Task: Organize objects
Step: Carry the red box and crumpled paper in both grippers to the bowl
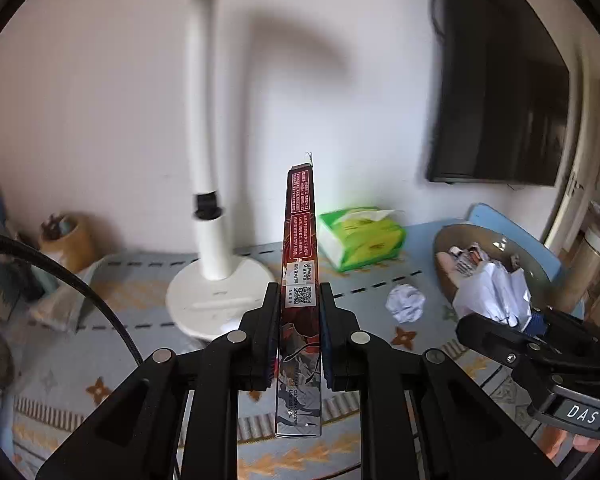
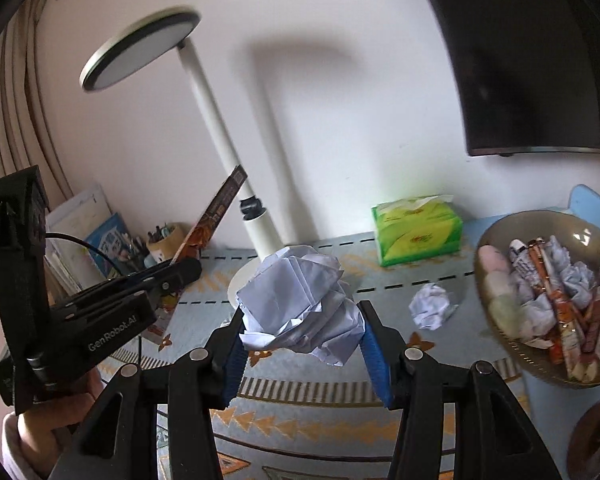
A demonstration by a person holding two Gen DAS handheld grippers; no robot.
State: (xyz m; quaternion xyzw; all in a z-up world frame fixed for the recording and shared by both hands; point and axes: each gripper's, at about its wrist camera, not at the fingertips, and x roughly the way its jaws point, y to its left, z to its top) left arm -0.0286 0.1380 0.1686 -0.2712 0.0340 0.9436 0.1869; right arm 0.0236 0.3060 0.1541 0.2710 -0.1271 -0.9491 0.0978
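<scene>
Left claw (image 1: 300, 300) pinches slim red box (image 1: 301, 240), frame centre; QR label, small print unreadable. Right claw (image 2: 304, 332) grips crumpled paper (image 2: 300, 304); "GenRobot.AI" at lower left. Bowl (image 2: 496, 240) cut off right.

Lamp (image 1: 216, 300) left of tissue pack (image 1: 360, 236); paper ball (image 1: 406, 302) before pack; bowl (image 2: 496, 248) right.

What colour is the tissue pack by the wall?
The tissue pack is bright green with white tissue on top, clearest in the right wrist view.
</scene>
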